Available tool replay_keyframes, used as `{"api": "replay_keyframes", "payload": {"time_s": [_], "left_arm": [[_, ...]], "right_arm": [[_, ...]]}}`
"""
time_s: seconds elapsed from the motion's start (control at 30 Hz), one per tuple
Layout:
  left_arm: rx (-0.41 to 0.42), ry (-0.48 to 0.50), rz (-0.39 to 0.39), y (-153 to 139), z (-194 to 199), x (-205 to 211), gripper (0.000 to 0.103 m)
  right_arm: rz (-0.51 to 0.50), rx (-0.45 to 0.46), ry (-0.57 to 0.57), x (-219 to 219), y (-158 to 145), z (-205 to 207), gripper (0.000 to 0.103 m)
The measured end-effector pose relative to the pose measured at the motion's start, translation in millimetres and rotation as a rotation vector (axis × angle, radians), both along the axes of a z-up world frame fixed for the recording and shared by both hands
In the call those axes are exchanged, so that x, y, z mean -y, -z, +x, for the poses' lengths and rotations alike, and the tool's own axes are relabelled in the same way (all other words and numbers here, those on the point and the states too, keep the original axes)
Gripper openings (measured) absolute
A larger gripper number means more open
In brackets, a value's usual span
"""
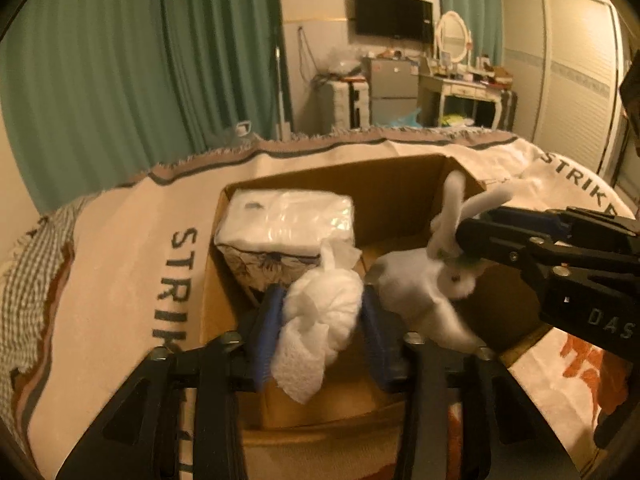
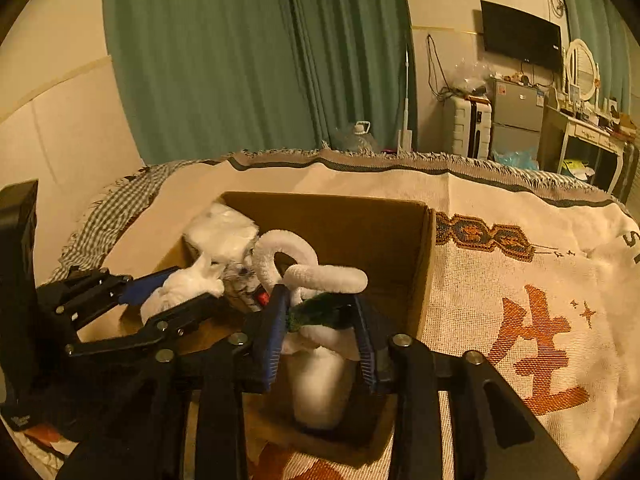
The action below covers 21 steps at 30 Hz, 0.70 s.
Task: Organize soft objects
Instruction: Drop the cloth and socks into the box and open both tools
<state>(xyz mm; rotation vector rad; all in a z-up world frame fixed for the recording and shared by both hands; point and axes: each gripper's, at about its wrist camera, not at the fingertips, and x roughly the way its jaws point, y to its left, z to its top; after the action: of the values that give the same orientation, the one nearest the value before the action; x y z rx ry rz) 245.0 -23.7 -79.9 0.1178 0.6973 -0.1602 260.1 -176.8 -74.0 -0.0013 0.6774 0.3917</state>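
Observation:
An open cardboard box [image 1: 392, 184] lies on the bed blanket, also in the right wrist view [image 2: 424, 264]. My left gripper [image 1: 323, 316] is shut on a crumpled white cloth wad [image 1: 320, 312] and holds it over the box's near side; it also shows in the right wrist view [image 2: 176, 292]. My right gripper [image 2: 320, 320] is shut on a white plush rabbit [image 2: 316, 368] at its head, ears [image 2: 288, 252] sticking up; it hangs inside the box. The rabbit [image 1: 420, 280] and right gripper [image 1: 476, 240] show right of the cloth. A wrapped tissue pack [image 1: 288, 224] sits in the box's left end.
The cream blanket [image 2: 520, 320] with orange and grey lettering covers the bed around the box. Green curtains [image 1: 140, 60], a wall TV [image 1: 394, 12], a small fridge [image 1: 392, 88] and a dressing table [image 1: 464, 88] stand beyond the bed's far edge.

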Motion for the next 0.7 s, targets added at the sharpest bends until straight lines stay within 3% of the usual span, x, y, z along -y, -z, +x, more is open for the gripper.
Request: {"api": "replay_keyframes", "payload": {"time_s": [0.03, 0.07, 0.23, 0.43, 0.47, 0.5, 0.63, 0.7], "left_arm": [[0.003, -0.015, -0.001, 0.8, 0.5, -1.2, 0.073], [0.020, -0.028, -0.003, 0.2, -1.2, -2.9, 0.075], [0.056, -0.068, -0.003, -20.5, -17.1, -8.7, 0.076], [0.182, -0.105, 0.021, -84.9, -65.4, -17.0, 0.077], [0.208, -0.110, 0.019, -100.2, -78.0, -17.8, 0.079], [0.228, -0.114, 0.020, -110.6, -86.2, -18.5, 0.089], [0.355, -0.167, 0.052, -154.7, -135.1, -17.3, 0.092], [0.376, -0.181, 0.051, -166.4, -152.4, -18.7, 0.092]], "right_arm": [[-0.002, 0.002, 0.005, -0.1, -0.5, 1.7, 0.055], [-0.005, 0.004, 0.012, 0.7, -1.8, 2.0, 0.068], [0.008, 0.045, 0.054, 9.8, -25.5, -10.1, 0.070], [0.004, 0.126, 0.074, 18.9, -85.5, -52.1, 0.073], [0.001, 0.141, 0.074, 19.7, -95.4, -60.6, 0.073], [-0.003, 0.164, 0.075, 20.6, -108.6, -73.5, 0.074], [-0.022, 0.245, 0.064, 23.1, -151.0, -125.0, 0.087], [-0.029, 0.275, 0.049, 24.3, -165.4, -148.2, 0.093]]}}
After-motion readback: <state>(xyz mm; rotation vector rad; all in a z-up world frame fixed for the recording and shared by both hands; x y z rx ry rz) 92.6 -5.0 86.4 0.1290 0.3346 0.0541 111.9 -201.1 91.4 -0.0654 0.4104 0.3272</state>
